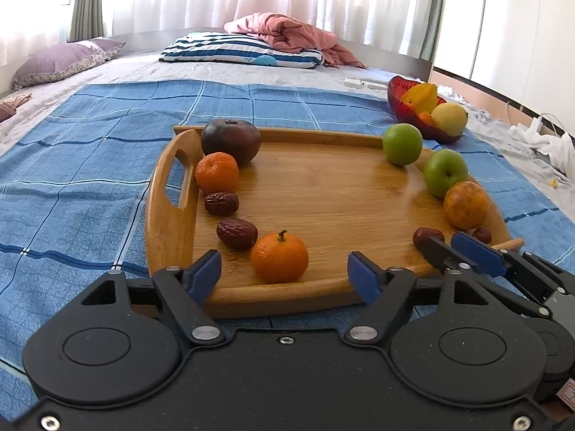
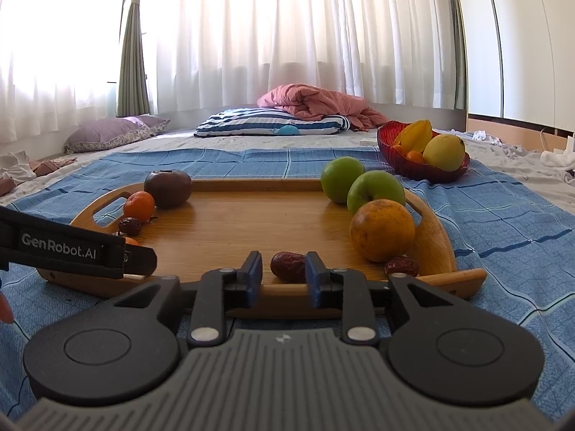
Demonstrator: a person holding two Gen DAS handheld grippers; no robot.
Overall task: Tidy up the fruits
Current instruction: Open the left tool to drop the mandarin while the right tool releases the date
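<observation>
A wooden tray (image 1: 323,186) lies on a blue checked cloth on a bed. Along its left side lie a dark purple fruit (image 1: 230,140), a mandarin (image 1: 216,172) and two red dates (image 1: 221,203). A stemmed mandarin (image 1: 279,256) sits at the front. Two green apples (image 1: 401,143), an orange (image 1: 465,204) and dates line the right side. My left gripper (image 1: 284,273) is open around the front mandarin, just short of it. My right gripper (image 2: 283,276) is open, its pads either side of a red date (image 2: 287,265), not touching it.
A red glass bowl (image 2: 409,168) with a starfruit, a yellow fruit and small oranges stands behind the tray at the right. Pillows and a pink quilt (image 2: 316,102) lie at the far end of the bed. White clothes and cables lie to the right.
</observation>
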